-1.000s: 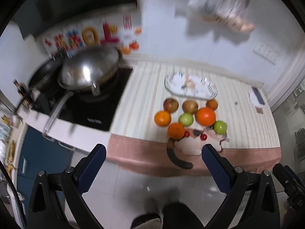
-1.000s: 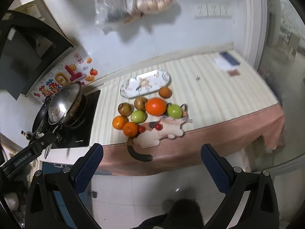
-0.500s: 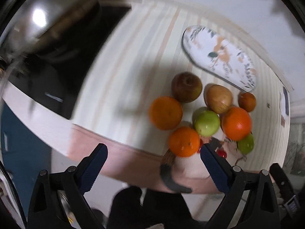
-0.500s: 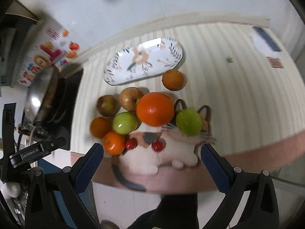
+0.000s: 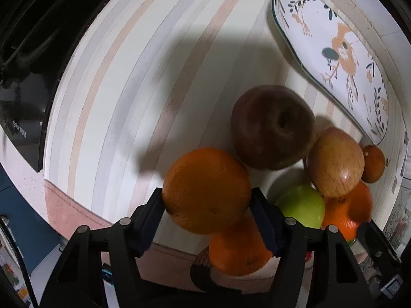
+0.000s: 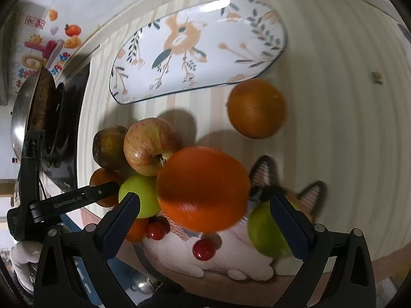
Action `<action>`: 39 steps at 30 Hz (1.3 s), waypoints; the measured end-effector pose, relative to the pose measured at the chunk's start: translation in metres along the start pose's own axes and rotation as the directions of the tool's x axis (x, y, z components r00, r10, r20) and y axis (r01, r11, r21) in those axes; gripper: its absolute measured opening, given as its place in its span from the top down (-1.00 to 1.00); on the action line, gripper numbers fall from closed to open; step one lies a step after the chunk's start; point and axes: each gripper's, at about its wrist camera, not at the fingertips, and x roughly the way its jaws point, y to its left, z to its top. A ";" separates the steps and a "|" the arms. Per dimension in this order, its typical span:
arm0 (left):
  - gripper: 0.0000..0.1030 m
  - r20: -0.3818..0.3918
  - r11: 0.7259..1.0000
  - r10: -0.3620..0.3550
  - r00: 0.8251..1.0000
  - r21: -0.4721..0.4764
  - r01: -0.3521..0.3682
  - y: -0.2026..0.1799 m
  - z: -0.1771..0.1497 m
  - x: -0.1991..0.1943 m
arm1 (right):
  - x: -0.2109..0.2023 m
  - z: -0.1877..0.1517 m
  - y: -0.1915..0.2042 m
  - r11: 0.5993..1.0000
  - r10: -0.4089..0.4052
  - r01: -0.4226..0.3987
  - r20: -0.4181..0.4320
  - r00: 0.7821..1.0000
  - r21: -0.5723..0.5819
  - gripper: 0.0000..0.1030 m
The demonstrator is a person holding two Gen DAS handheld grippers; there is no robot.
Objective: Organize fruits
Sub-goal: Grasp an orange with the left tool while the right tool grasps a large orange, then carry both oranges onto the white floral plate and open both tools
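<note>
My left gripper is shut on an orange at the left of the fruit pile. Behind it sit a dark apple, a red-yellow apple and a green apple. My right gripper is open, its fingers on either side of a large orange, not touching it. A green apple lies by the right finger, and another by the left. A small orange lies apart. The oval floral plate, also in the left wrist view, holds nothing.
A cat-shaped mat with two cherry tomatoes lies at the counter's front edge. A wok on a black hob stands to the left. The striped counter extends right.
Both grippers have moved down close to the fruit. My left gripper has closed on the orange. My right gripper has come around the large orange, still open.
</note>
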 end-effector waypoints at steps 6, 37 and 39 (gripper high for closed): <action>-0.26 0.029 1.000 0.015 0.999 0.020 -0.015 0.010 -0.007 -0.007 | 0.017 0.005 0.008 0.999 -0.031 0.031 -0.050 0.998 -0.013 -0.70; -0.24 0.231 0.971 -0.015 0.973 0.235 -0.041 -0.024 -0.037 -0.138 | -0.051 0.009 0.021 0.999 0.037 -0.037 0.024 0.999 0.015 -0.67; -0.24 0.250 0.963 -0.050 0.967 0.267 -0.019 -0.041 -0.015 -0.159 | -0.066 0.024 0.024 0.999 0.050 -0.051 0.063 0.997 0.012 -0.67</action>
